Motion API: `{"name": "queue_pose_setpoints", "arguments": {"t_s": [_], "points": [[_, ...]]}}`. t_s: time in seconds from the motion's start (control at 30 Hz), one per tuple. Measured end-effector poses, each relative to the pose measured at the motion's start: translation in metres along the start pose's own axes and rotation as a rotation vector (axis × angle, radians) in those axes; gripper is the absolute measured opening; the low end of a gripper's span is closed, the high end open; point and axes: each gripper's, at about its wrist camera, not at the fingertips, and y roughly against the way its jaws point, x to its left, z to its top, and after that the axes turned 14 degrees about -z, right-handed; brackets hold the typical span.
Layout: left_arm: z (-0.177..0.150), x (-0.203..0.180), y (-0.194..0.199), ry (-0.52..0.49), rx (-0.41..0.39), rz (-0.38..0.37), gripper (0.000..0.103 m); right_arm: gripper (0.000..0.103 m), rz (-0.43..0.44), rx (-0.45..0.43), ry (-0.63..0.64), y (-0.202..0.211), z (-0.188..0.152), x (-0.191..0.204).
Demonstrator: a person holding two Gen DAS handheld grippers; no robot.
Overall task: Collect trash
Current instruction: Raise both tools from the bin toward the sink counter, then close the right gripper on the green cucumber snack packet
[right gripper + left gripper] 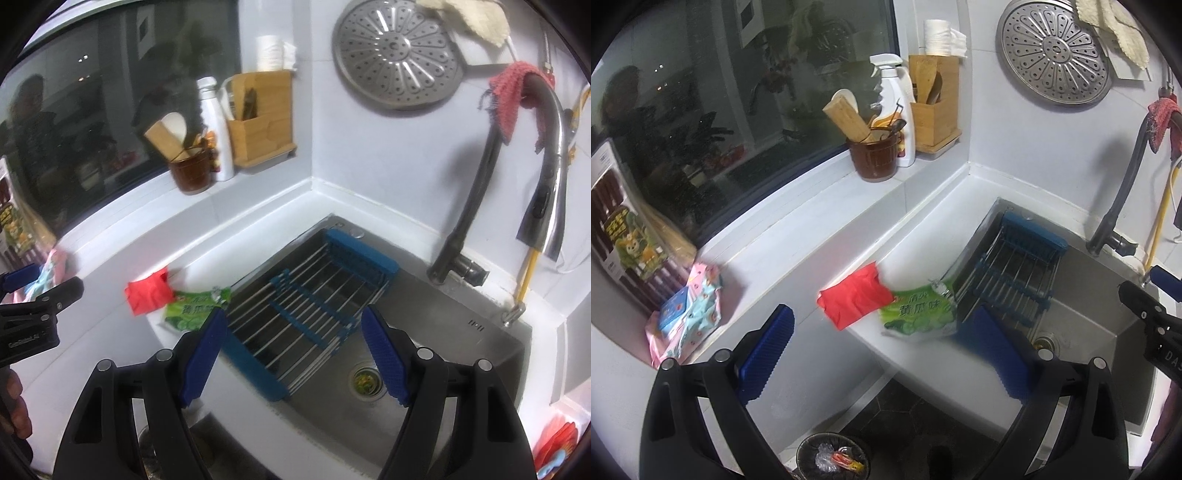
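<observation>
The near corner of the green snack packet [192,314] is hidden behind the right gripper's [295,358] left finger, and its print is too blurred to be read. The trash bin [831,458] is cut off by the bottom edge, its contents only made out as crumpled wrappers. The pink pack [55,266] is largely covered by the left gripper [22,280].

Blue drying rack [310,314] over sink [461,332], spray bottle [895,110] – windowsill [812,195]

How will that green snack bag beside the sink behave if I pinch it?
The green snack bag looks torn open and flattened, so probably empty, light and floppy. Its glossy film may slip. It partly overlaps the red wrapper, which might drag along.
</observation>
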Motion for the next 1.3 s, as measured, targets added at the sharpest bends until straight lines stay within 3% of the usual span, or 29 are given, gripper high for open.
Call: {"name": "queue_pose_setpoints", "arguments": {"t_s": [0.43,1.3], "points": [[0.027,-0.026,-0.025,-0.048,0.006,0.009,0.097,0.079,-0.093,0.028,0.020,-0.035,0.007,-0.029],[0.060,-0.049,-0.053,-0.058,0.021,0.108,0.097,0.079,-0.054,0.048,-0.001,-0.094,0.037,-0.068]]}}
